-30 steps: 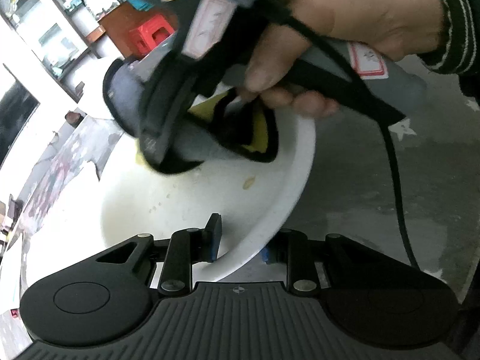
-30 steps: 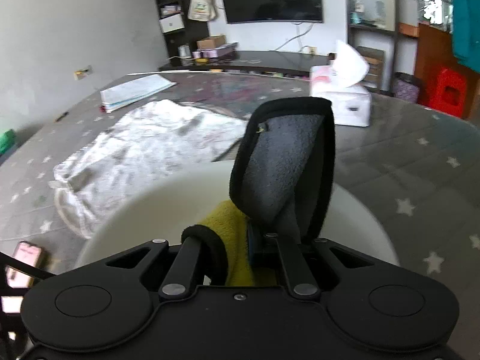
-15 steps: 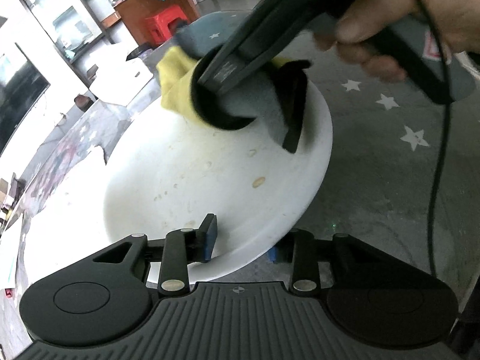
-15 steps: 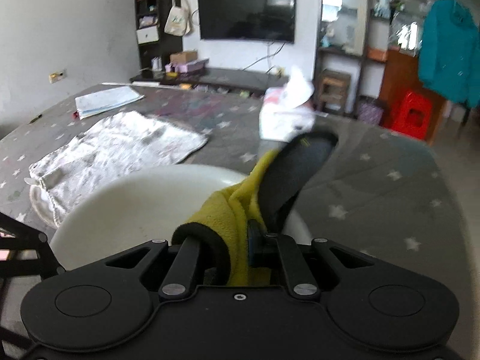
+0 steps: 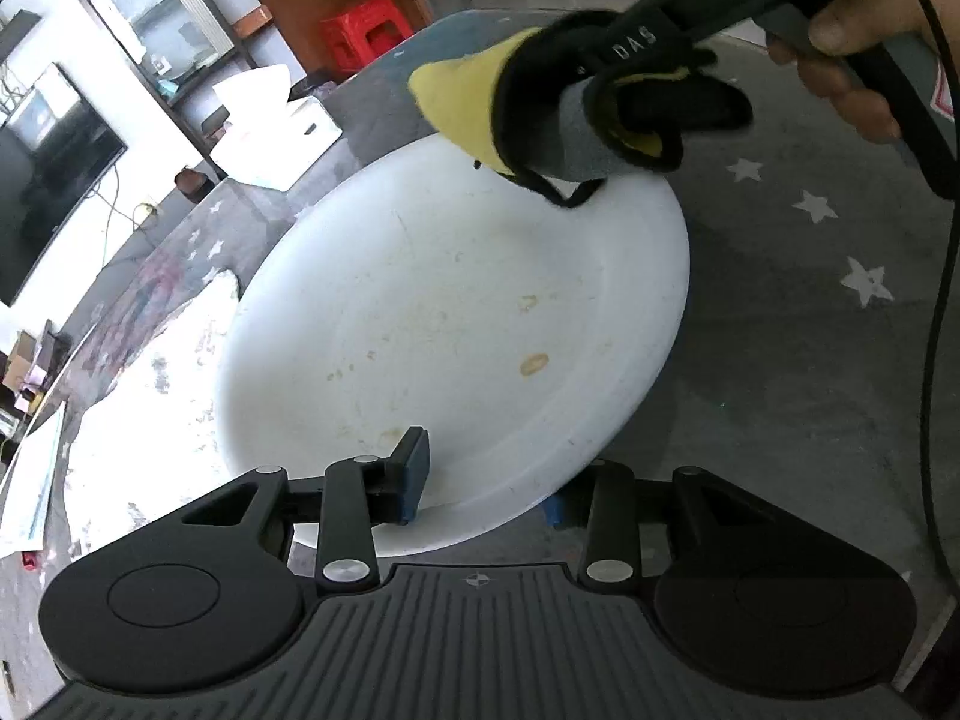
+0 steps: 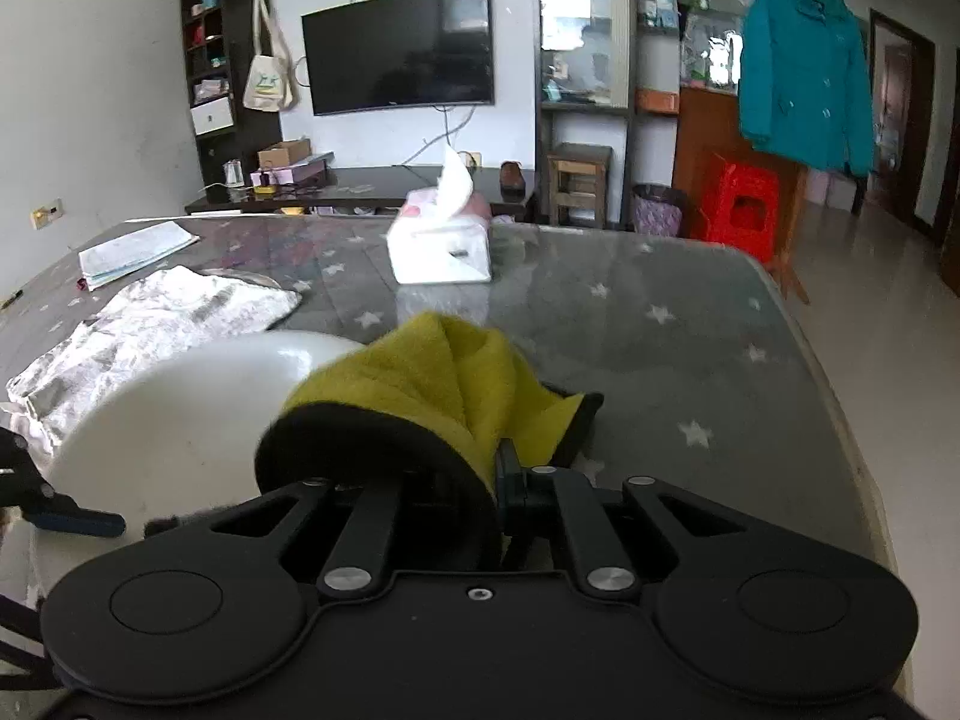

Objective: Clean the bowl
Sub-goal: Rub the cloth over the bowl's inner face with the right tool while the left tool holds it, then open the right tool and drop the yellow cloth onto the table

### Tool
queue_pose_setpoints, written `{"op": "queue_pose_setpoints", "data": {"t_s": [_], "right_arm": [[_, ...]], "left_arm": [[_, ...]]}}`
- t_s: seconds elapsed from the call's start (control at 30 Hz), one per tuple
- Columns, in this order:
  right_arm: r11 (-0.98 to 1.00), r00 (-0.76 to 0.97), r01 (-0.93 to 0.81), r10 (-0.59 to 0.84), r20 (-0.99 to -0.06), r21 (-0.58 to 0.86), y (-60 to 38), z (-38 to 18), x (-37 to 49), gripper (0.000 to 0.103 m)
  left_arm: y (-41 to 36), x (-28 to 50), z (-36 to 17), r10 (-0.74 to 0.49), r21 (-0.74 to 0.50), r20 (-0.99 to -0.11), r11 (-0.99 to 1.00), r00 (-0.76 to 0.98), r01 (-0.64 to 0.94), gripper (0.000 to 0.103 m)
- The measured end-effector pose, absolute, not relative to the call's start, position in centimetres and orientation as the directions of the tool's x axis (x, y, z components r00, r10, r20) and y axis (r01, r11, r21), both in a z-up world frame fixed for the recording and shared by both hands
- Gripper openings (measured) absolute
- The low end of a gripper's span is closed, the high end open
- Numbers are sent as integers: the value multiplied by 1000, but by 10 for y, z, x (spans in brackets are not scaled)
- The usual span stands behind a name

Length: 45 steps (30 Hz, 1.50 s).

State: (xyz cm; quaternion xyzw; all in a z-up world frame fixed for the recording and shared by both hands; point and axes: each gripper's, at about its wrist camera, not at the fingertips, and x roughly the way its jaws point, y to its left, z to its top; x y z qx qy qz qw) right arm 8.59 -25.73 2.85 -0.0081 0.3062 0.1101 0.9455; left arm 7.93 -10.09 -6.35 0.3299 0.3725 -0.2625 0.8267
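Stains remain inside the white bowl [image 5: 456, 312] on the tabletop [image 5: 810, 360], so wiping looks unfinished. Right tool [image 6: 501, 468] clamps the yellow-and-grey cloth [image 5: 540, 114] at the far rim; left tool [image 5: 486, 480] is opening, near rim between its jaws.

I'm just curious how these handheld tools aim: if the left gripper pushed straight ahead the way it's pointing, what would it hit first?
Most likely the white bowl. The left gripper, its jaws opening, already straddles the near rim, so going on would probably slide it along the stained inside. Depth is hard to judge.
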Motion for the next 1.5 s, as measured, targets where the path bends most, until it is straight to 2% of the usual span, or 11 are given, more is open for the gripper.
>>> {"op": "queue_pose_setpoints", "data": {"t_s": [0.17,0.53,0.57,0.6,0.73,0.87,1.07,1.17,1.27,1.4,1.5], "right_arm": [[983,795,-167,178,-580,72,-268,18,81,11],[981,751,-193,170,-638,34,-275,-4,72,11],[980,750,-197,169,-640,28,-274,-4,71,13],[980,748,-199,163,-644,17,-272,-3,71,21],[977,747,-212,171,-642,15,-275,1,63,27],[975,760,-222,177,-625,6,-282,9,48,42],[975,792,-222,181,-583,1,-297,23,25,54],[978,805,-207,169,-568,-2,-306,26,17,66],[984,813,-175,142,-565,-5,-318,24,16,68],[991,809,-130,104,-578,-5,-333,18,20,71],[995,800,-99,76,-596,-7,-342,8,26,71]], "left_arm": [[-87,75,-64,-162,350,-786,678,596,646,40],[-61,87,-58,-114,322,-789,759,604,565,41],[-59,88,-57,-120,310,-792,766,599,564,41],[-59,88,-57,-118,315,-790,764,601,563,41],[-57,86,-57,-111,326,-784,764,610,557,41],[-58,86,-56,-94,337,-780,769,619,542,42],[-52,86,-56,-91,331,-777,783,623,527,46],[-47,83,-54,-89,323,-774,795,626,513,49],[-44,78,-49,-88,323,-766,804,637,499,54],[-42,72,-44,-101,315,-759,808,644,498,67],[-42,67,-45,-88,330,-759,803,646,497,67]]}}
